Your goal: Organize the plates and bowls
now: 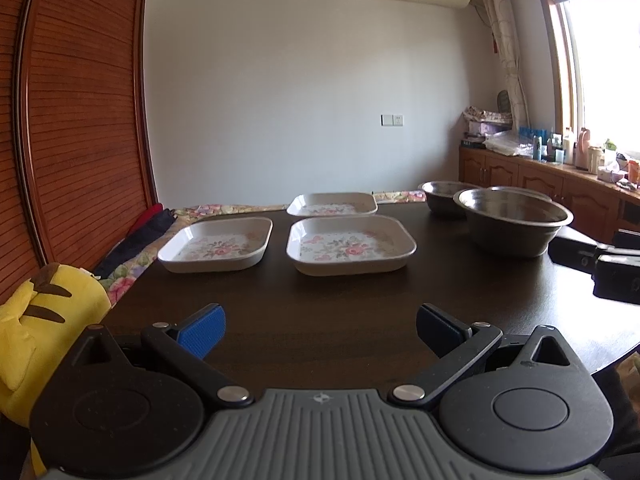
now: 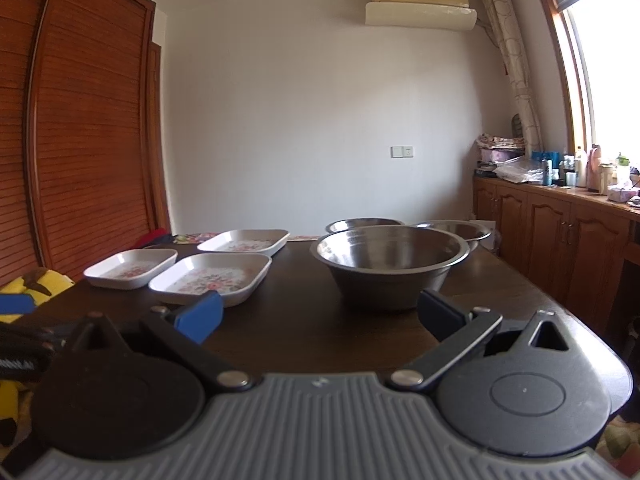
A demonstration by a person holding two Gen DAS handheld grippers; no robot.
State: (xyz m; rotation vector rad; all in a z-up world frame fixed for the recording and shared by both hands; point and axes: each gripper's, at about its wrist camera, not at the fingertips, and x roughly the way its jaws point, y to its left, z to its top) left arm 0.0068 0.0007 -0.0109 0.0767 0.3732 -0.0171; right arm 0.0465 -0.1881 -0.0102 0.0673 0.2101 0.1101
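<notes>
Nothing has been gathered yet, by the look of it: this reads as the very start, with both grippers held low over the near edge of the dark wooden table (image 1: 320, 312) and every dish sitting separately.

Three square floral plates lie in the middle of the left wrist view: the nearest plate (image 1: 351, 245) at centre, the left plate (image 1: 216, 249) just beside it, and the far plate (image 1: 332, 204) behind. None is stacked on another. To the right of the frame stand three steel bowls: a large steel bowl (image 1: 514, 220) in front, and two smaller ones, the back-left bowl (image 1: 444, 196) and the back-right bowl (image 2: 456, 230), partly hidden behind it.

The left gripper (image 1: 320, 330) has its blue-padded fingers (image 1: 204, 330) spread wide, holding and touching nothing. The right gripper (image 2: 320, 316) is likewise wide apart and empty, with the large bowl straight ahead between its fingers but not in contact.

I'd judge the next move calls for each side to reach forward, the left to a plate rim and the right to a bowl rim, pinching the thin edge firmly enough to lift and nest it on its neighbour. The steel rim may well slip.
</notes>
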